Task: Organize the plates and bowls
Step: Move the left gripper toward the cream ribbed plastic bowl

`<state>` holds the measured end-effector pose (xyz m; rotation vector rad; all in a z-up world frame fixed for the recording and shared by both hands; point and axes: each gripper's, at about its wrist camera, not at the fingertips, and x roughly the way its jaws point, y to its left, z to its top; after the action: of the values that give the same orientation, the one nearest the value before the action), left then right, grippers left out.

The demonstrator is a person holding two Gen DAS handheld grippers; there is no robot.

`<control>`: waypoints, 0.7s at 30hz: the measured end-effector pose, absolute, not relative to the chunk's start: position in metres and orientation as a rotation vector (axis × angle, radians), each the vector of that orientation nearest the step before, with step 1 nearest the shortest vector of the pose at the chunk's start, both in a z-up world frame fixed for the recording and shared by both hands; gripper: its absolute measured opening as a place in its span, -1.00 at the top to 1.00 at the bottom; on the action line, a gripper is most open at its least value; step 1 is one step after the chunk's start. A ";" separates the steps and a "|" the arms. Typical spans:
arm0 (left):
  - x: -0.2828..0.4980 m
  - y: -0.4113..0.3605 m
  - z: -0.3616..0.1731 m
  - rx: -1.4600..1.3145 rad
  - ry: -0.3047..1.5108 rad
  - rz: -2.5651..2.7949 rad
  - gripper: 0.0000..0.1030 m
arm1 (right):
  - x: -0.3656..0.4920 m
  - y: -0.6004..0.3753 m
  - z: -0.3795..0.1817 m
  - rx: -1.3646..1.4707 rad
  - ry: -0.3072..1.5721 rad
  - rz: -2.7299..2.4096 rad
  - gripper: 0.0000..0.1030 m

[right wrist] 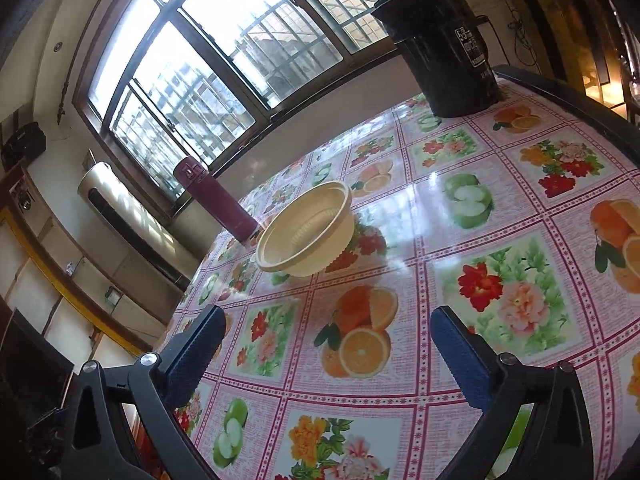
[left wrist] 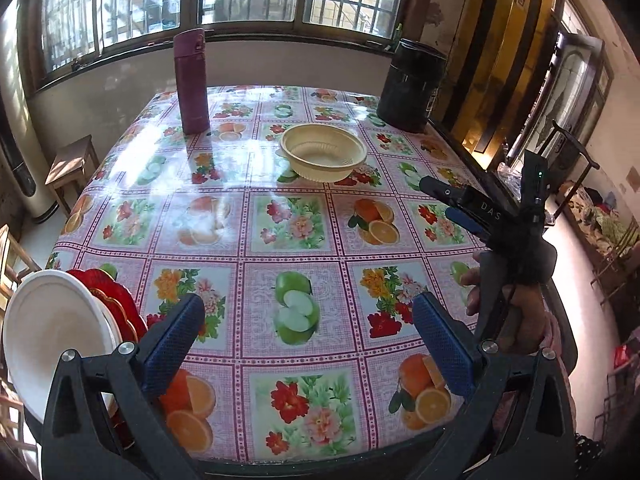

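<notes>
- Left hand-held gripper (left wrist: 308, 344): jaws spread wide, nothing between the blue pads, hovering over the near part of the counter (left wrist: 256, 240).
- Right hand-held gripper (right wrist: 326, 350): also wide apart and empty, tilted view, aimed across the counter at the bowl.
- In the left wrist view the right hand-held gripper shows from the side, off to the right and ahead of the left one, above the counter edge.
- Just to the left of the left hand-held gripper: white plate (left wrist: 52, 332) lying on a red plate (left wrist: 116, 300), stack at the near-left counter edge. Contact with the left finger: cannot tell.
- Well ahead of both hand-held grippers: cream bowl (left wrist: 323, 153), upright, empty, alone mid-counter.
- Farther out: maroon flask (left wrist: 191, 80) ahead-left, black bin (left wrist: 412, 84) ahead-right, both upright at the far edge.
- Step, by my judgement: pre-grasp, bowl not yet collected.
- Next move likely calls for right hand-held gripper reaching forward, one finger inside the bowl rim, one outside, closing, then carrying toward the plate stack.
</notes>
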<state>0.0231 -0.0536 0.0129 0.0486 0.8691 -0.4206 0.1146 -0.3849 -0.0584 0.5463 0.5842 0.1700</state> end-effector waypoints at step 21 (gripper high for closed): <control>0.120 -0.144 -0.058 0.187 0.996 -0.354 -1.00 | 0.107 -0.490 -0.059 0.720 0.542 0.021 -1.00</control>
<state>0.1199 -0.1437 -0.0581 0.1867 0.9963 -0.3543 0.1074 -0.4898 -0.0594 0.7201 0.5416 0.0209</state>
